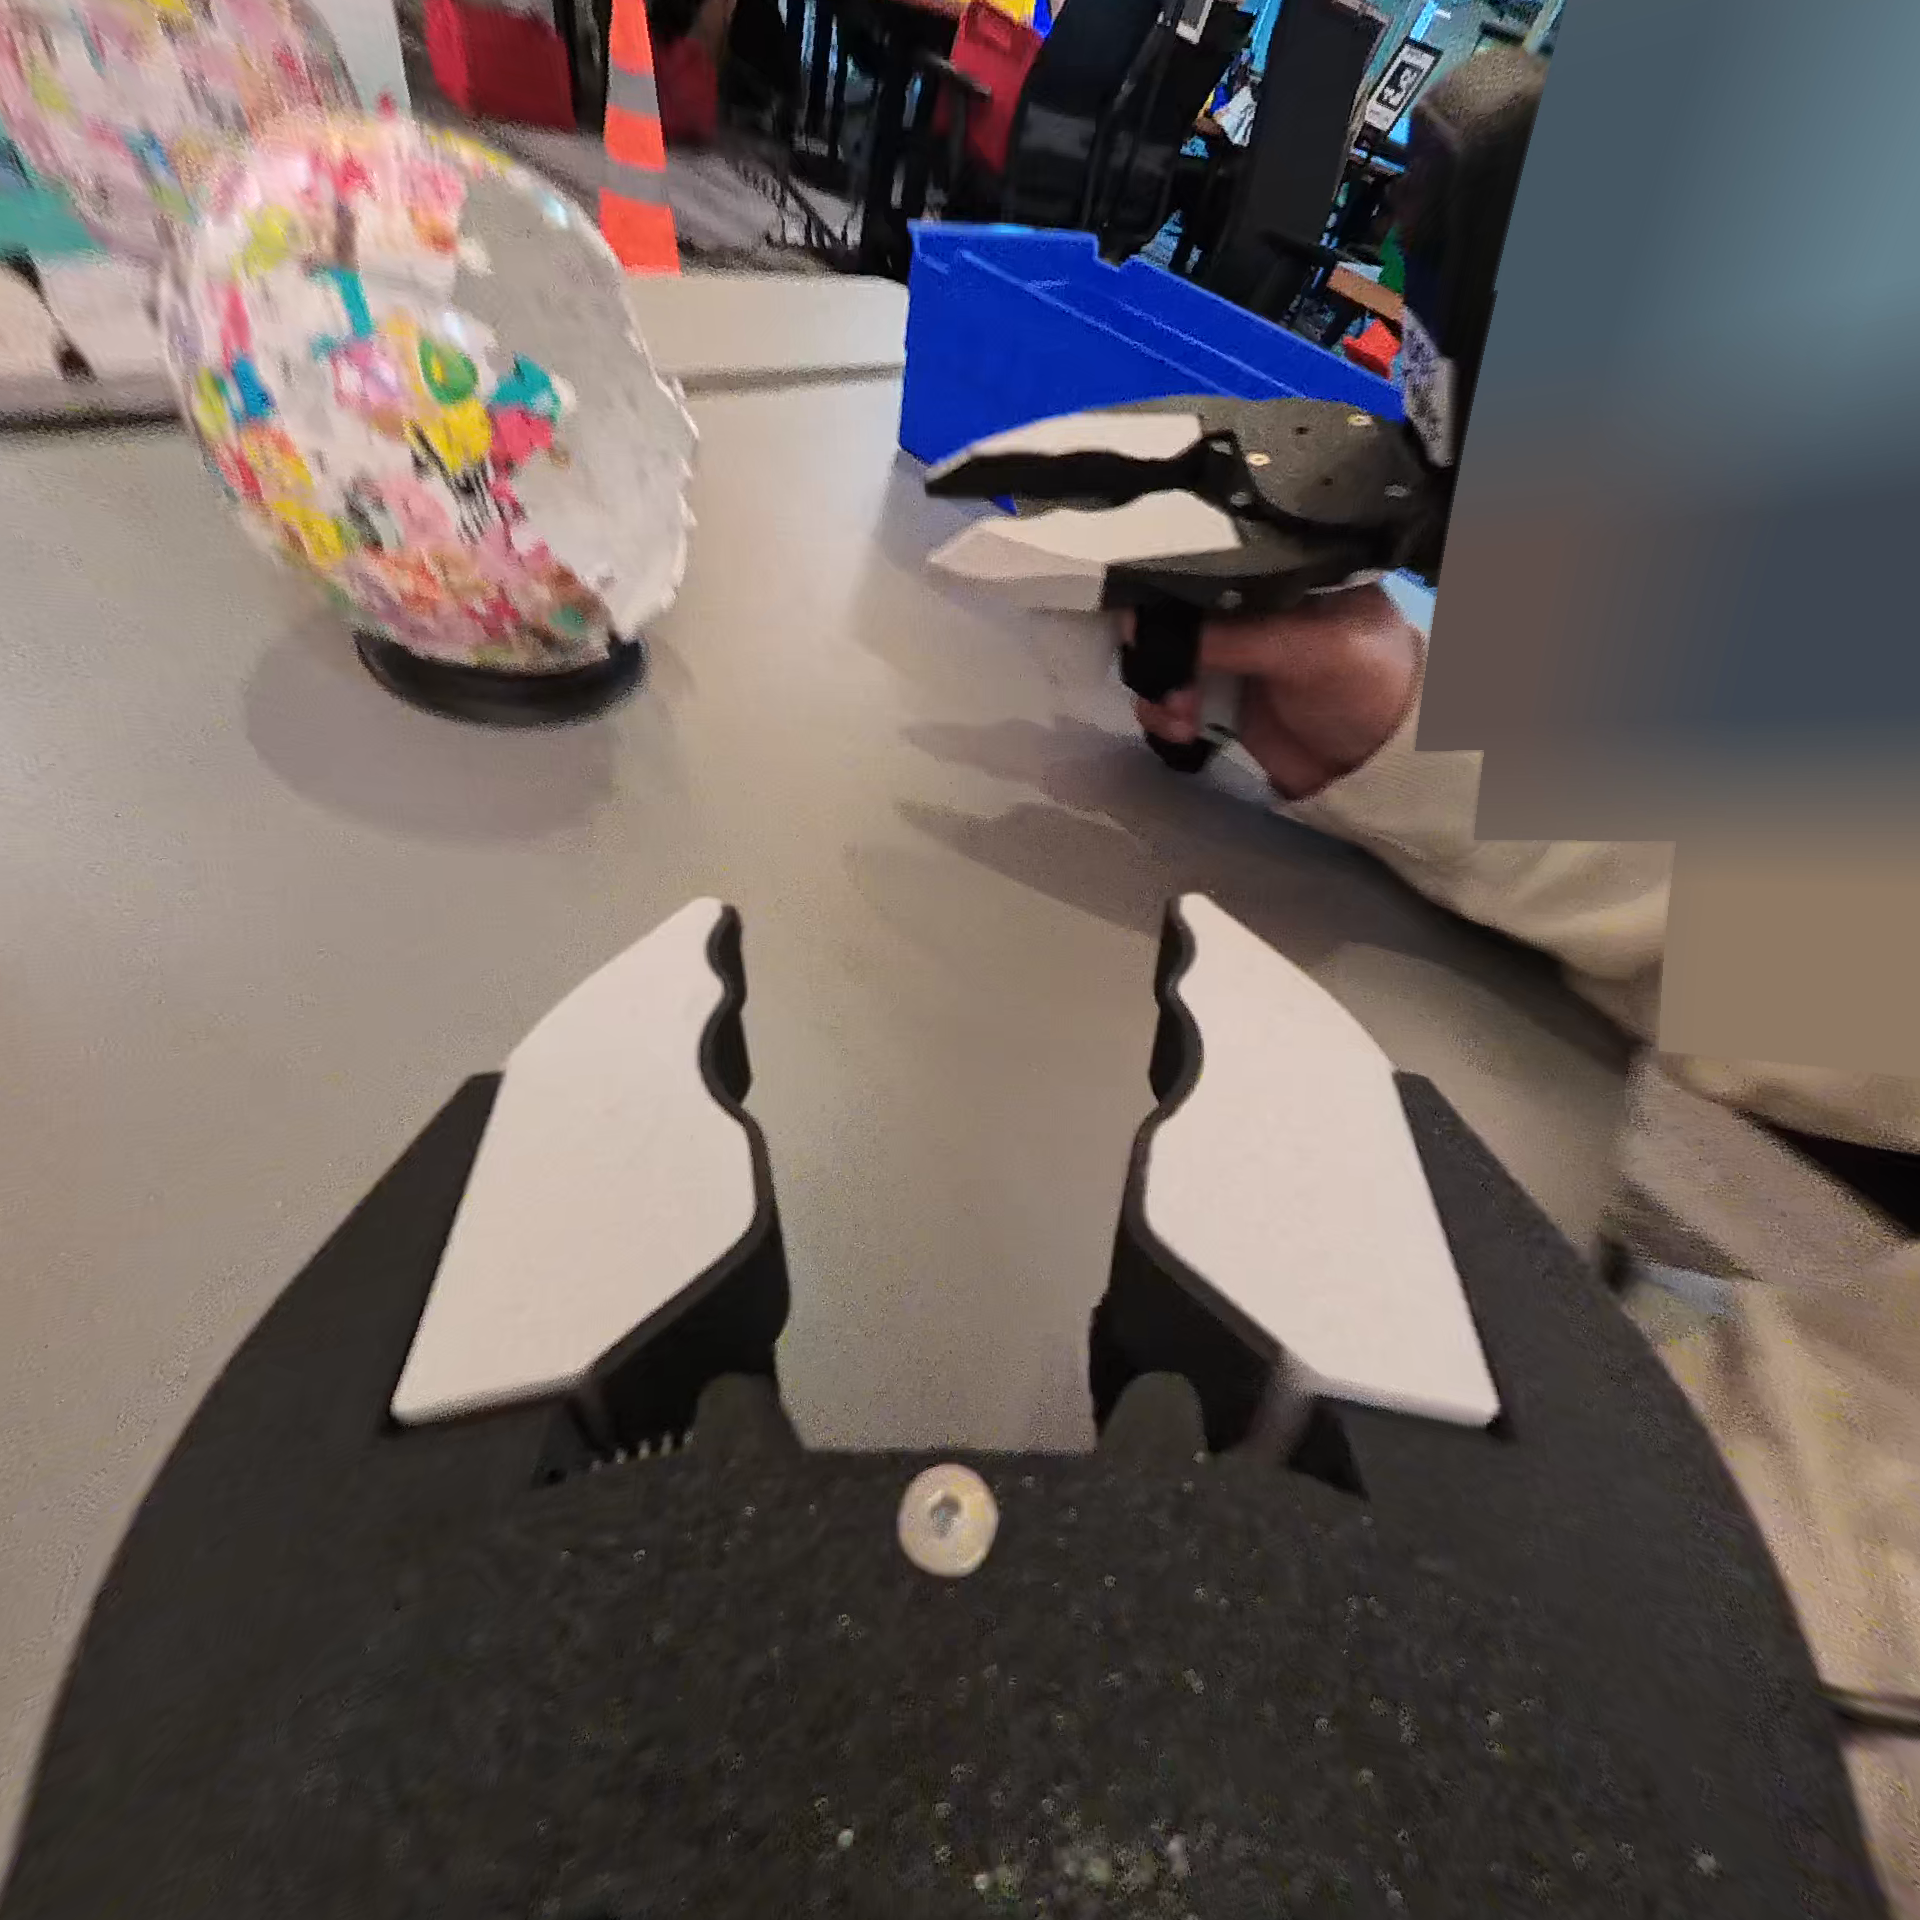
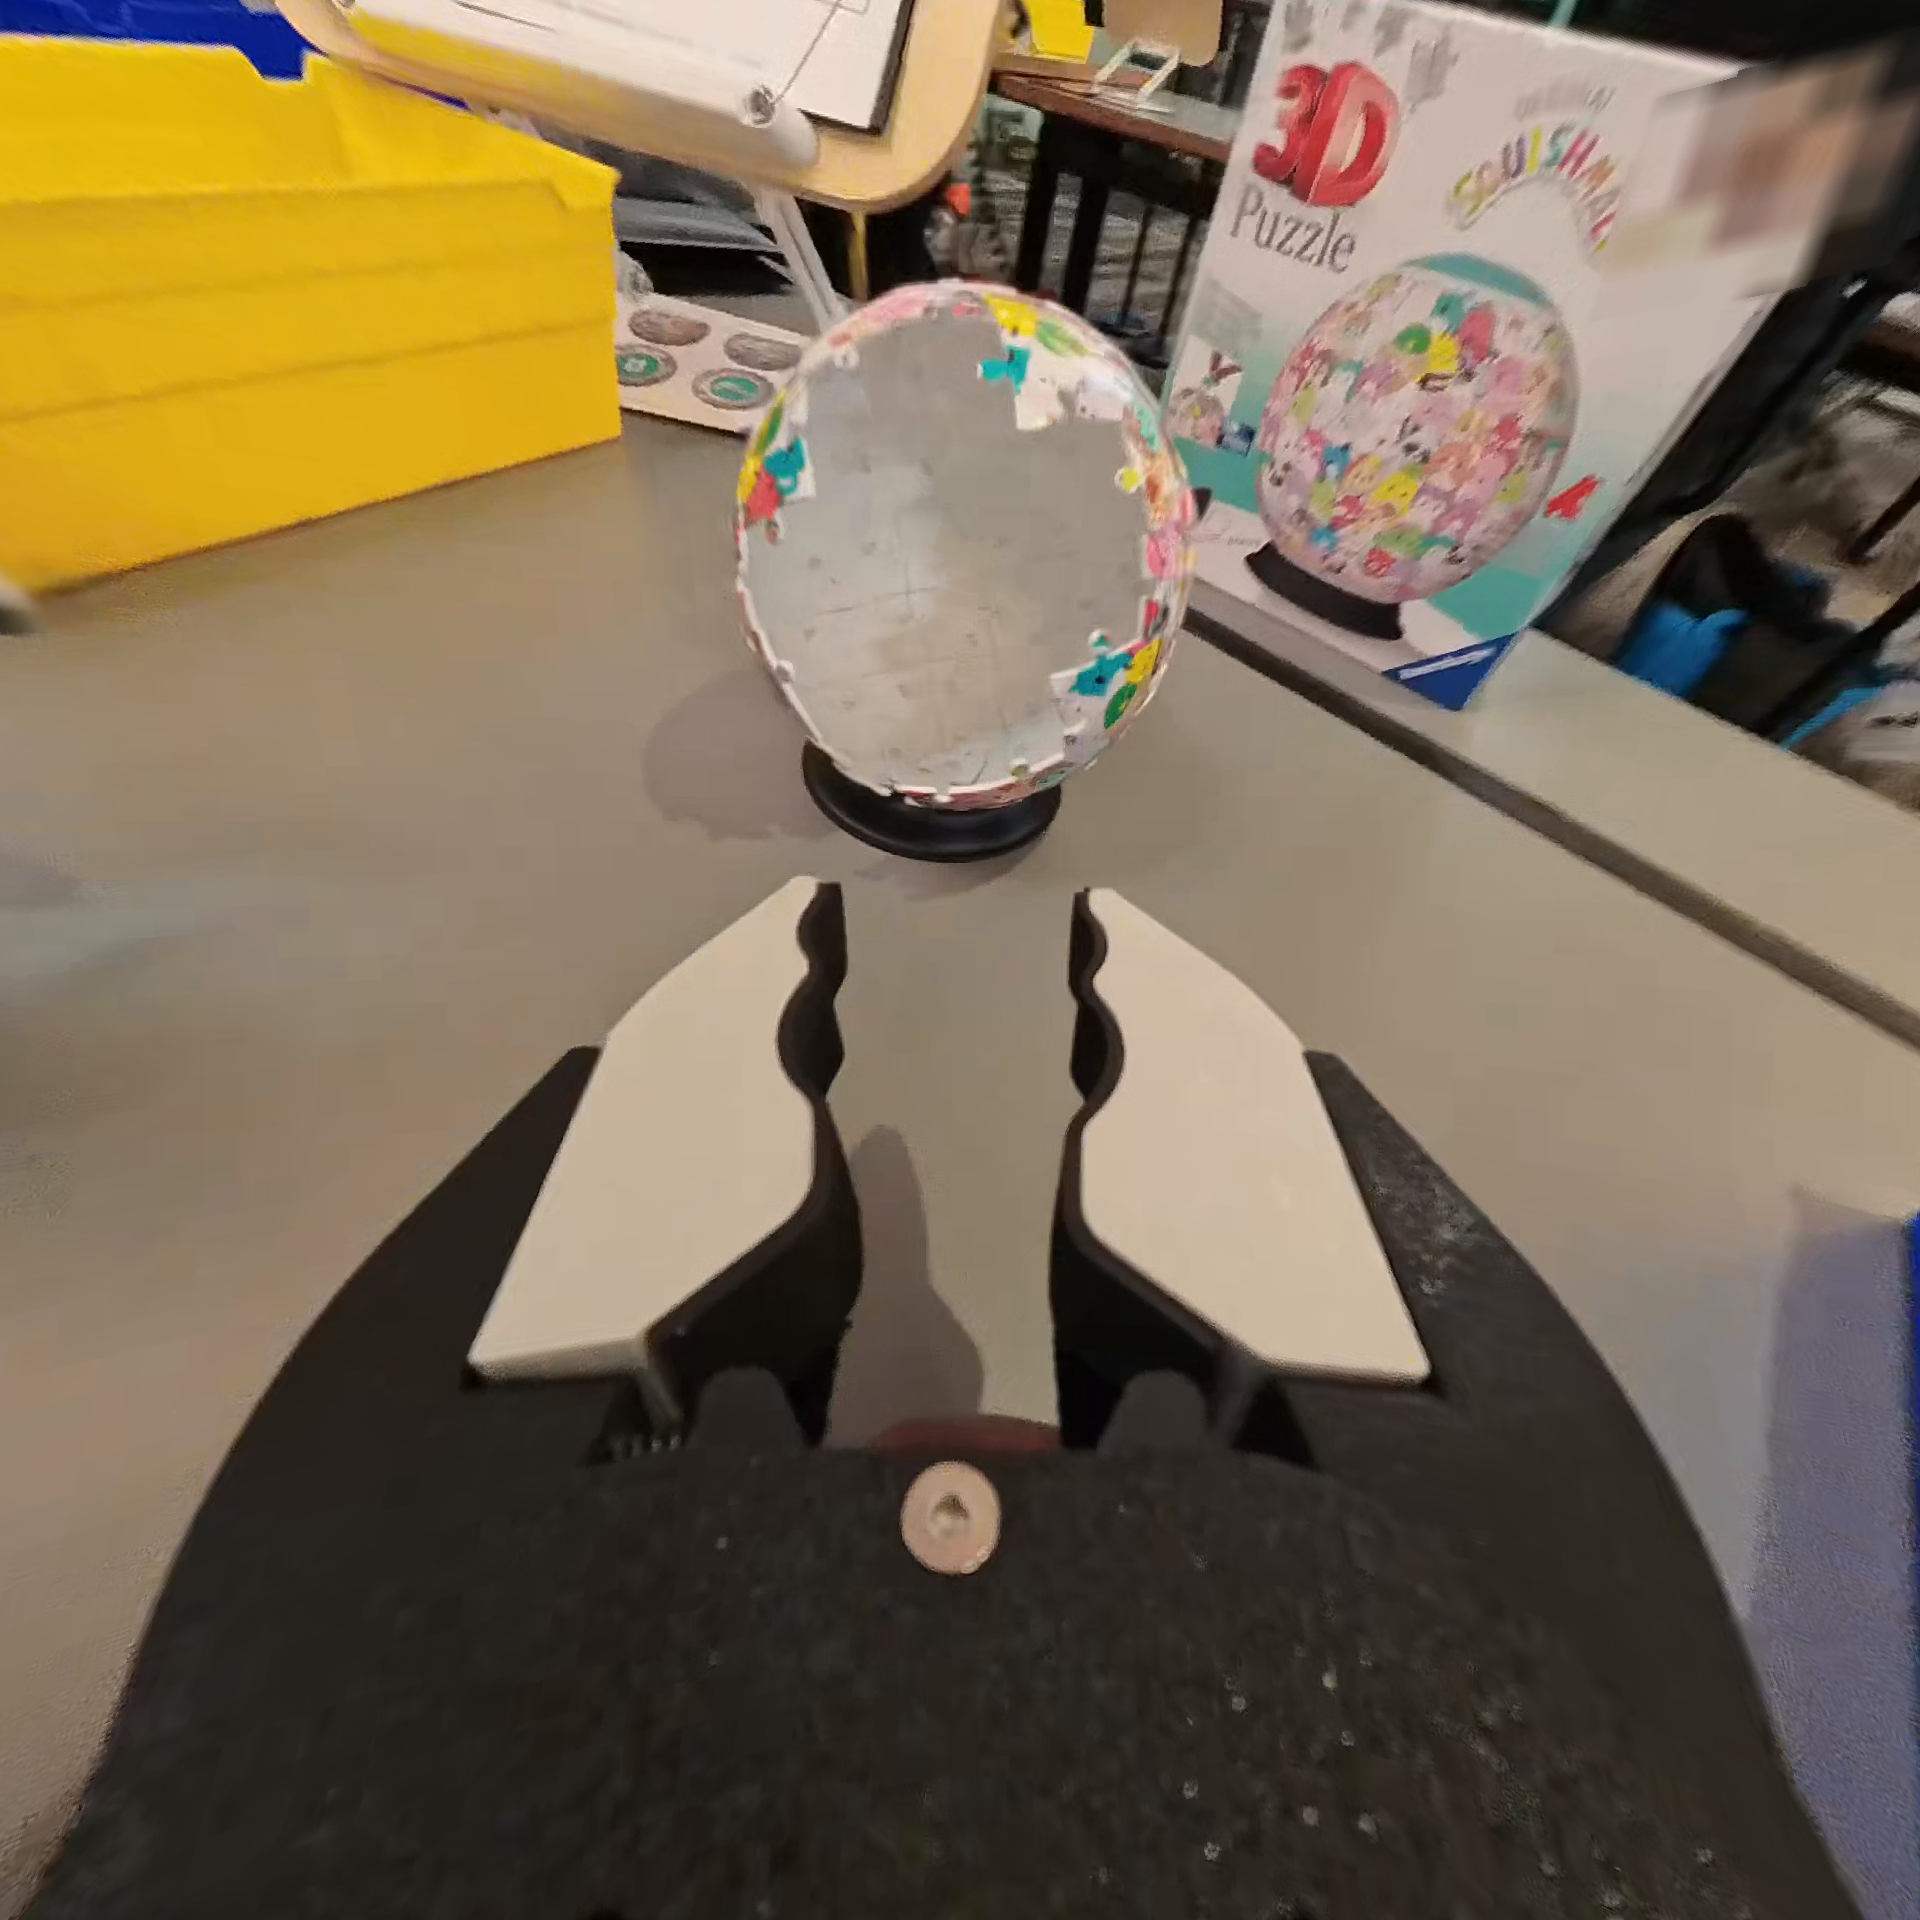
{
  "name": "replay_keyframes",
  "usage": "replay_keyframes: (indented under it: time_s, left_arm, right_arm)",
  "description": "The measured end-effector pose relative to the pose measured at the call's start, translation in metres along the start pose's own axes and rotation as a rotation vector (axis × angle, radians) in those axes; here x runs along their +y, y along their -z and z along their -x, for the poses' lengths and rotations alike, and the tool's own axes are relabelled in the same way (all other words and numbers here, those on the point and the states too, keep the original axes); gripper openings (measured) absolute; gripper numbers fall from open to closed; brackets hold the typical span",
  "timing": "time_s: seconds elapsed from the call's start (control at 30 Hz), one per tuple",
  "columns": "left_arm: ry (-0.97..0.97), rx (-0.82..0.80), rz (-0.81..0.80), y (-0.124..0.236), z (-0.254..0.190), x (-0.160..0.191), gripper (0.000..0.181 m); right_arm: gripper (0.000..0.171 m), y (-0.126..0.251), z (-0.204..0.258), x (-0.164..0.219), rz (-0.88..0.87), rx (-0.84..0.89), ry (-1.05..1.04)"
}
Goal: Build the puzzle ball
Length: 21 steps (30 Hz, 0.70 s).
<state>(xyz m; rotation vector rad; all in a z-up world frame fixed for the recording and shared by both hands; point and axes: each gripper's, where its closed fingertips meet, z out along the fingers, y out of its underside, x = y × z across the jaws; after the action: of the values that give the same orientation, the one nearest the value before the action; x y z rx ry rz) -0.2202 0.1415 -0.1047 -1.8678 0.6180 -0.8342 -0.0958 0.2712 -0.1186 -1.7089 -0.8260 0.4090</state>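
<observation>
The puzzle ball (image 2: 961, 540) is a thin, round shell, half built. Its outside is bright with pink, yellow and green pictures; its inside is plain grey, with a bumpy edge. It sits on a small black ring stand (image 2: 935, 816) on the smooth grey table (image 2: 312, 831). The left gripper (image 1: 951, 914) has its flat white fingers wide apart and holds nothing. The right gripper (image 2: 951, 899) is partly open and empty too. A yellow bin (image 2: 291, 301) and a blue bin (image 1: 1049, 332) stand nearby (I cannot see inside them). The puzzle box (image 2: 1455, 364) looks like shiny card.
</observation>
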Motion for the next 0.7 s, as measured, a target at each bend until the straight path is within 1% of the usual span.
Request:
replay_keyframes:
  time_s: [0.03, 0.07, 0.13, 0.17, 0.2, 0.27, 0.4, 0.47, 0.53, 0.6, 0.7]
  left_arm:
    - [0.047, -0.006, 0.018, 0.016, -0.005, 0.006, 0.073]
    - [0.069, -0.011, 0.023, 0.034, -0.009, 0.014, 0.075]
    - [0.068, -0.009, 0.048, 0.070, -0.017, 0.036, 0.071]
    - [0.058, -0.037, 0.053, 0.088, -0.017, 0.045, 0.071]
    - [0.052, -0.068, 0.033, 0.104, -0.017, 0.049, 0.072]
    - [0.087, -0.070, 0.006, 0.127, -0.021, 0.055, 0.072]
    - [0.164, -0.057, -0.023, 0.152, -0.021, 0.061, 0.073]
    - [0.128, -0.077, -0.047, 0.159, -0.018, 0.055, 0.072]
    - [0.051, -0.141, -0.012, 0.163, -0.010, 0.057, 0.072]
    - [-0.018, -0.234, 0.025, 0.169, 0.002, 0.063, 0.072]
    - [-0.015, -0.264, 0.019, 0.176, 0.004, 0.066, 0.072]
  right_arm:
    - [0.041, 0.000, 0.001, 0.000, 0.012, 0.018, 0.030]
    - [0.041, -0.001, 0.004, 0.002, 0.032, 0.023, 0.052]
    - [0.041, -0.003, 0.009, 0.008, 0.072, 0.031, 0.074]
    - [0.041, -0.004, 0.011, 0.010, 0.088, 0.033, 0.077]
    - [0.041, -0.005, 0.014, 0.013, 0.102, 0.028, 0.077]
    - [0.041, -0.008, 0.016, 0.012, 0.115, 0.035, 0.097]
    - [0.042, -0.013, 0.006, 0.001, 0.113, 0.091, 0.082]
    - [0.044, -0.018, -0.006, -0.007, 0.118, 0.177, 0.076]
    - [0.046, -0.024, -0.015, -0.015, 0.122, 0.276, 0.079]
    - [0.046, -0.035, -0.013, -0.019, 0.144, 0.296, 0.094]
    - [0.045, -0.046, -0.020, -0.019, 0.182, 0.354, 0.094]
